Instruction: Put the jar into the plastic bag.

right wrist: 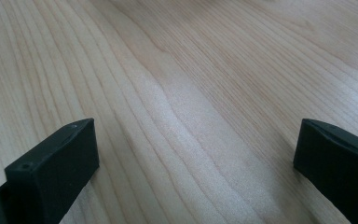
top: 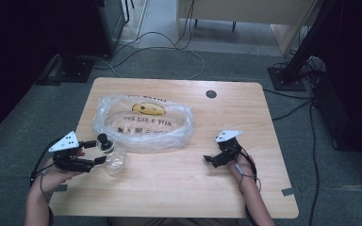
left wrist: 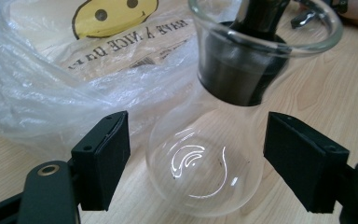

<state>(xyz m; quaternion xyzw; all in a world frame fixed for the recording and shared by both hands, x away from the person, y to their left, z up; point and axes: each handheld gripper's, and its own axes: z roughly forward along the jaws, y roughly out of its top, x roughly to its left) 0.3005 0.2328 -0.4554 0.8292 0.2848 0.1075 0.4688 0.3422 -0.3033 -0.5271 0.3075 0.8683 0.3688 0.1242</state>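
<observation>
Apparently mid-reach, the left gripper (left wrist: 196, 154) stands open with the round clear glass flask (left wrist: 205, 163) between its jaws, untouched, just ahead on the tabletop (top: 179, 183). Closing looks next. Right gripper (right wrist: 196, 168) hovers open above bare wood.

From my remote station I look down on a light wooden tabletop (top: 179, 183) with rounded corners, standing on grey carpet with cables trailing beyond its far edge. A crumpled clear plastic bag (top: 142, 123), printed with a yellow smiley face and dark lettering, lies across the left-centre of the wood. Just beside the bag's near-left edge lies a clear glass flask (top: 114, 161), round-bellied and on its side, with a black stopper (top: 104, 141) at its neck. A small dark round disc (top: 211, 94) sits near the tabletop's far edge.
</observation>
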